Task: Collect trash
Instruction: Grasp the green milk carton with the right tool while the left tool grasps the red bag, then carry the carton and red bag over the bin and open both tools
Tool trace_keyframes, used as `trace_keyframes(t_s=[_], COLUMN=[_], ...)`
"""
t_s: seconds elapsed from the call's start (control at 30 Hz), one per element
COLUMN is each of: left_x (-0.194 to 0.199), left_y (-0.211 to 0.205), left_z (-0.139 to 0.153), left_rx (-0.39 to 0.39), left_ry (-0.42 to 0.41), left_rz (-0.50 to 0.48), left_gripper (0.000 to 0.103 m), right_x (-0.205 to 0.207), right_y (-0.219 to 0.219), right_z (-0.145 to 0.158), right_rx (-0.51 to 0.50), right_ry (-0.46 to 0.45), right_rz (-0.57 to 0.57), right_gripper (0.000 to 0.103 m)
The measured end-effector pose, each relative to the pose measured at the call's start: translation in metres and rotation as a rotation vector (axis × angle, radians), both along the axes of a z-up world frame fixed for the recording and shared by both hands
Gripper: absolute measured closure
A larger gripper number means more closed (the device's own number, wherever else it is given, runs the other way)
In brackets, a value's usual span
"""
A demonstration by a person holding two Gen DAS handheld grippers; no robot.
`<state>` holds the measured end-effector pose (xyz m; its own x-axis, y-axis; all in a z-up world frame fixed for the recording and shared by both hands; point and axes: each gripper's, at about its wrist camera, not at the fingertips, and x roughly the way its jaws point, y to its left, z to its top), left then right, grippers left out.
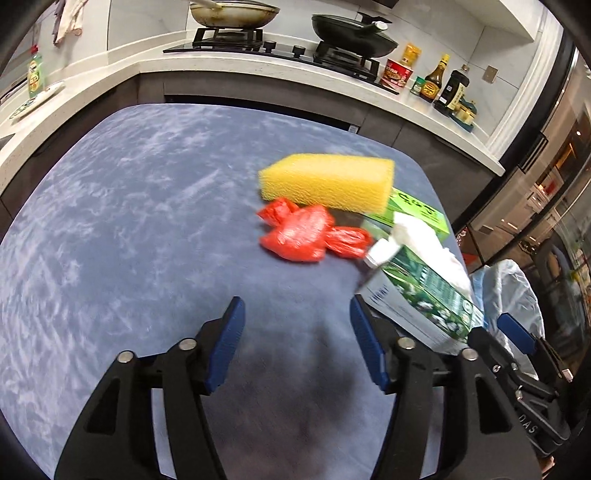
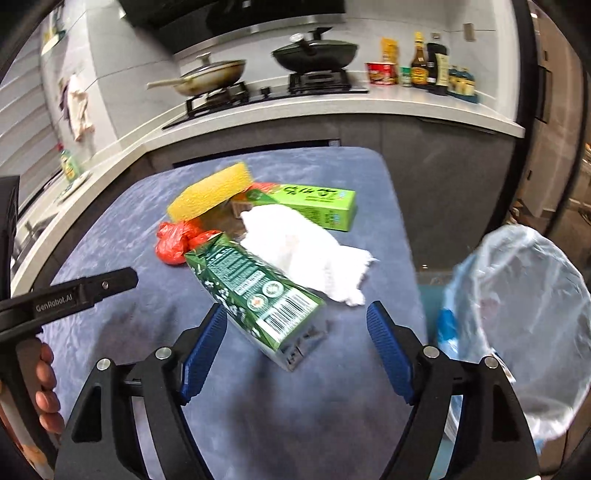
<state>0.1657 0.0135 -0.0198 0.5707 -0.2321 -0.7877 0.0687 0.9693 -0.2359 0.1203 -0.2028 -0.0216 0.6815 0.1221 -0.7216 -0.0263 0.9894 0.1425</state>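
A heap of trash lies on the blue table (image 1: 129, 206): a yellow sponge (image 1: 328, 181), a crumpled red plastic bag (image 1: 310, 234), a white tissue wad (image 1: 428, 236), a light green box (image 1: 417, 210) and a dark green drink carton (image 1: 424, 295) on its side. My left gripper (image 1: 297, 306) is open over bare table, just short of the red bag. My right gripper (image 2: 297, 308) is open too. The carton (image 2: 255, 291) lies with its near end between the right gripper's blue pads (image 2: 203, 343), and neither pad touches it.
A bin lined with a clear bag (image 2: 524, 317) stands off the table's right edge. Behind the table runs a counter with a hob, two pans (image 1: 232, 14) and bottles (image 1: 439, 77). A hand (image 2: 44, 387) holds the left gripper's body (image 2: 74, 295) at the left.
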Motion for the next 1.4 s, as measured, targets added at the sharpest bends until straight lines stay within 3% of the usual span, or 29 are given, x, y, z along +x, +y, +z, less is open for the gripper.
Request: trace_keyframes(t_s=[0.3,0.63,0.67,0.77,0.87,1.4], left_x=[0.030,0.075,0.077,0.080,0.074,-0.021], left_y=[0.001,-0.004,-0.004,-0.008,-0.012,-0.013], left_z=[-0.014,-0.031,-0.033,-0.035,-0.033,0.023], left_rx=[0.006,-0.040,-0.047,-0.059,-0.067,-0.033], left_ry=[0.000,0.005,0.006,0.014,0.017,-0.051], left_rz=[-0.015,-0.035,-0.040,-0.067,-0.079,-0.119], left_gripper=[0.030,0.028,0.031,0.055,0.067,0.071], right_x=[0.022,0.011,0.008,-0.001,-0.009,-0.073], right_y=[0.013,0.019,0.019,0.020,0.021,0.004], right_z=[-0.022,-0.016,-0.015,-0.010,-0.007,0.035], right_rx=[0.000,0.025,0.031,0.043,0.050,0.100], right_ry=[0.024,0.018,0.016,0.012,0.014,-0.060], right_rz=[0.083,0.111,0.112,0.105,0.095,0.017], right_gripper=[0.028,0.044,0.045,0.047,0.048,0.052])
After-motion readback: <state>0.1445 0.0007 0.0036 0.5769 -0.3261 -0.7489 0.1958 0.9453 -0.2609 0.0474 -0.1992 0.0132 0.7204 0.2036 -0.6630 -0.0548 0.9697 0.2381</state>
